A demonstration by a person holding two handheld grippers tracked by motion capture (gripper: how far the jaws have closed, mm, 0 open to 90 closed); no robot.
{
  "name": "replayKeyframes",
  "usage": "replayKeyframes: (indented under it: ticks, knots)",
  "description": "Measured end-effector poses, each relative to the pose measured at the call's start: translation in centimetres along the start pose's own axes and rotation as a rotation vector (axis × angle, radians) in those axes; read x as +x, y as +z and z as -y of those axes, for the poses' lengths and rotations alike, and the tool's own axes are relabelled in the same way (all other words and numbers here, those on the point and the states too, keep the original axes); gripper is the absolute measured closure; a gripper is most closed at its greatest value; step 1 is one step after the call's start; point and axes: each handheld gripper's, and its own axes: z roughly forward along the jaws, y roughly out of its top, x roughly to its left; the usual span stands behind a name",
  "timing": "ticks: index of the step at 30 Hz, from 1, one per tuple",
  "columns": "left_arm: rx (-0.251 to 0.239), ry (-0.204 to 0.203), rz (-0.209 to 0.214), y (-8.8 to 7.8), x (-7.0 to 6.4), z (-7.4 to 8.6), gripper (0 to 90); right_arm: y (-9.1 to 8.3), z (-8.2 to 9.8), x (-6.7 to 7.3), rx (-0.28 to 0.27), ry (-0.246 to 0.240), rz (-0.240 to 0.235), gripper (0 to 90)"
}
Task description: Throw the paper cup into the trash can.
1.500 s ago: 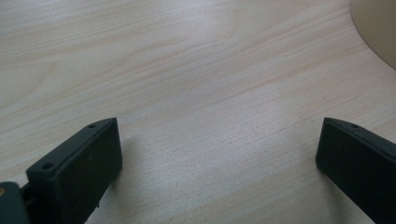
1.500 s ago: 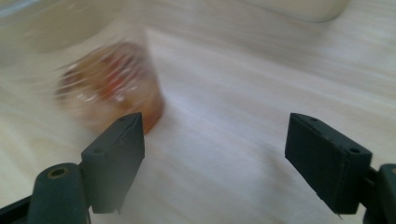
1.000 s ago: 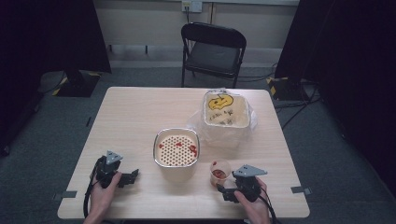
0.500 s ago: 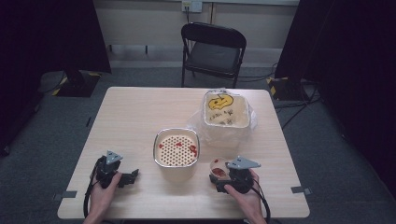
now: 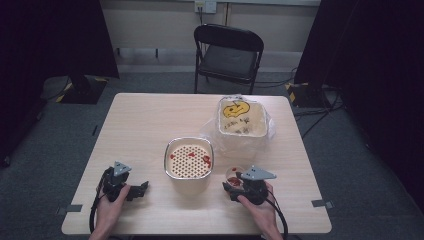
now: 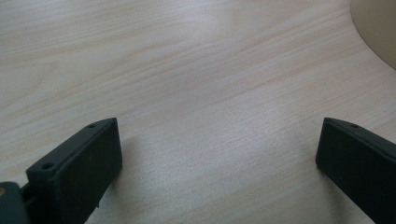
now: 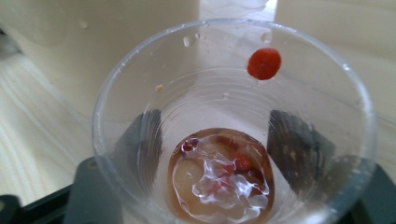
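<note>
While jaws close, right claw gripping clear cup, left claw wide apart

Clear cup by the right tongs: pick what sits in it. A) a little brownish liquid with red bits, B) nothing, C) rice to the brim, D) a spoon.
A: the cup holds a shallow brownish pool with red bits, plus one red bit stuck on its wall.

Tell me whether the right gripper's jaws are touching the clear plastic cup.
Touching. In the right gripper view both black jaws press against the clear plastic cup walls, seen through the plastic.
</note>
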Motion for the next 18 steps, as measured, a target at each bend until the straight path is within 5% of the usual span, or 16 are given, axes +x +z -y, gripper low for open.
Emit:
replayKeyframes:
  ticks: [18]
  knots:
    - [0.001,0.001,-0.002,0.0,0.0,0.0,0.0,-2.3,-2.9,-0.3,-0.136,-0.021,0.059,40.3]
